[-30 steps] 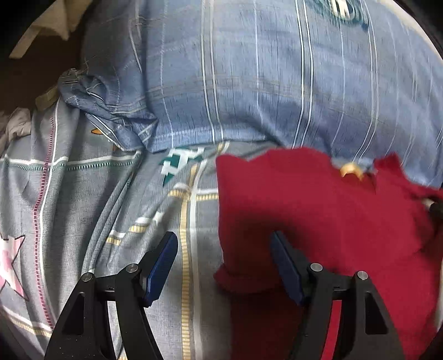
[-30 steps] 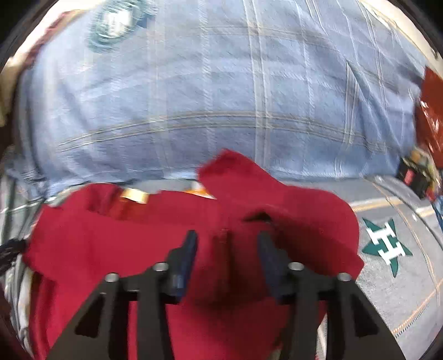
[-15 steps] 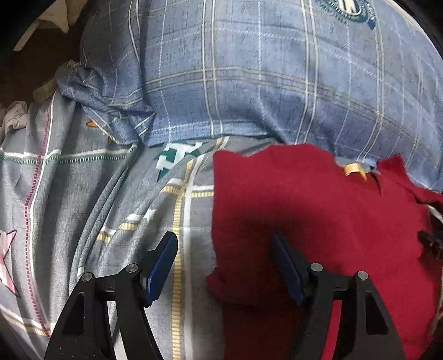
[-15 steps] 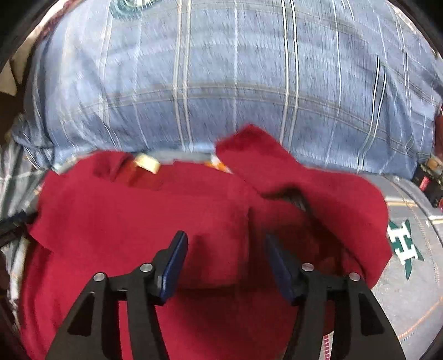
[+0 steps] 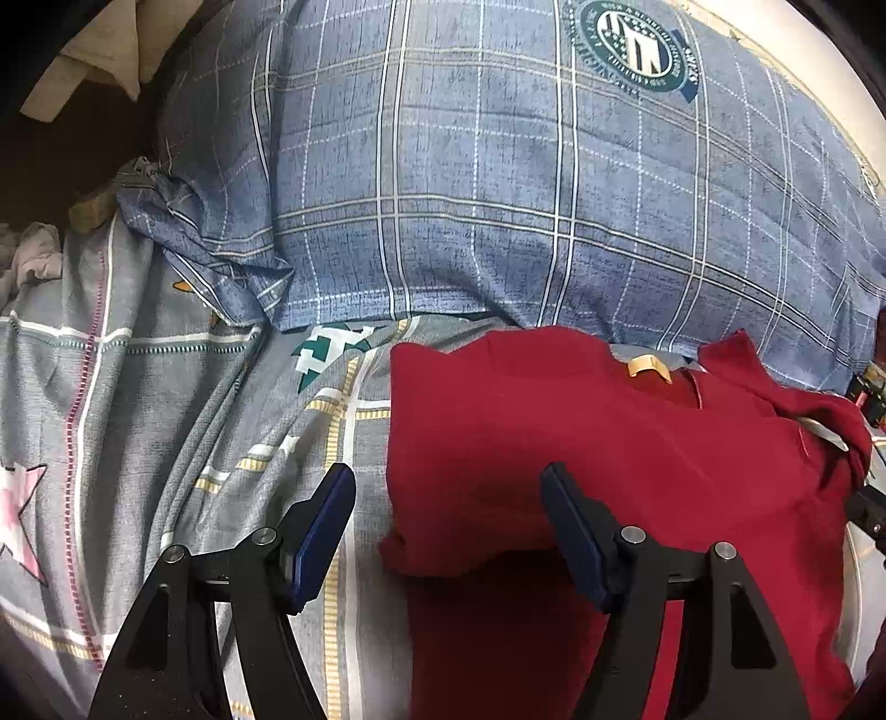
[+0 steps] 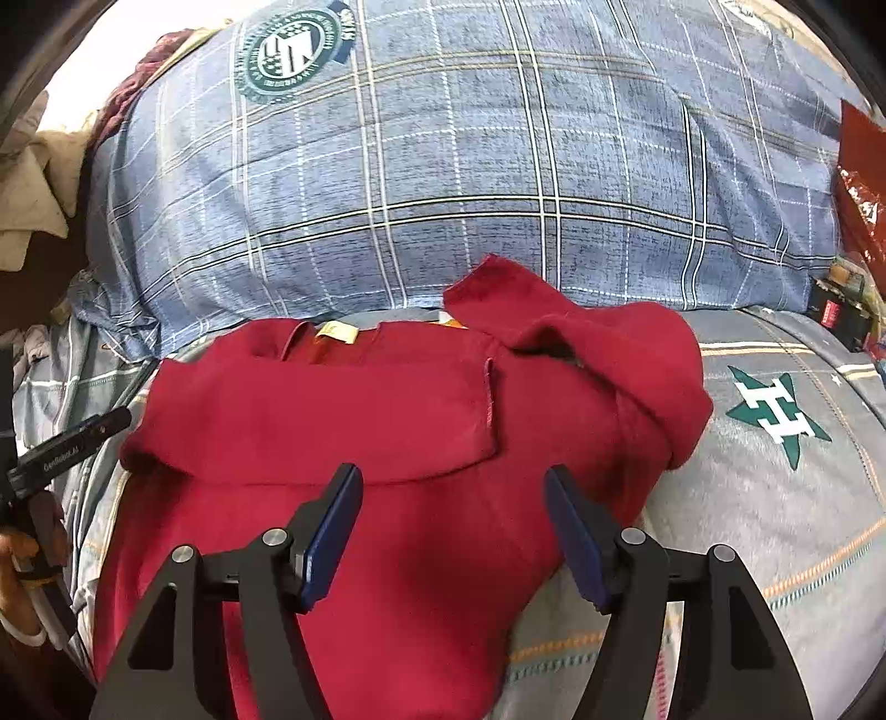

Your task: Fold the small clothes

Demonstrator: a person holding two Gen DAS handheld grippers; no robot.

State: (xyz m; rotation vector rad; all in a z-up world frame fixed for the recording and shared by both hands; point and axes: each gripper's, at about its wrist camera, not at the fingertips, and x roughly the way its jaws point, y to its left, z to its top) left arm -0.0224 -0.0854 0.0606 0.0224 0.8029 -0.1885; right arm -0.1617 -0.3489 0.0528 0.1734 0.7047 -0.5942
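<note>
A dark red small garment (image 6: pixel 387 421) lies on the bed, its collar with a tan label (image 6: pixel 338 332) towards the pillow. One side is folded across its chest, and a sleeve (image 6: pixel 598 343) bunches at the upper right. My right gripper (image 6: pixel 453 479) hovers over the garment's middle; its jaws are opening and the pads press on nothing. In the left wrist view the garment (image 5: pixel 609 443) fills the right half. My left gripper (image 5: pixel 448 482) stands open over the garment's left edge, holding nothing.
A big blue plaid pillow (image 6: pixel 443 166) with a round green badge lies just behind the garment. The grey sheet (image 5: pixel 166 387) with star prints spreads left and right. A red packet (image 6: pixel 864 177) and small items sit far right. Beige cloth (image 5: pixel 94 50) hangs at the far left.
The right gripper's jaws have widened and let go of the red cloth they were around, and it has drawn back. The left gripper backed off a little, still open.
</note>
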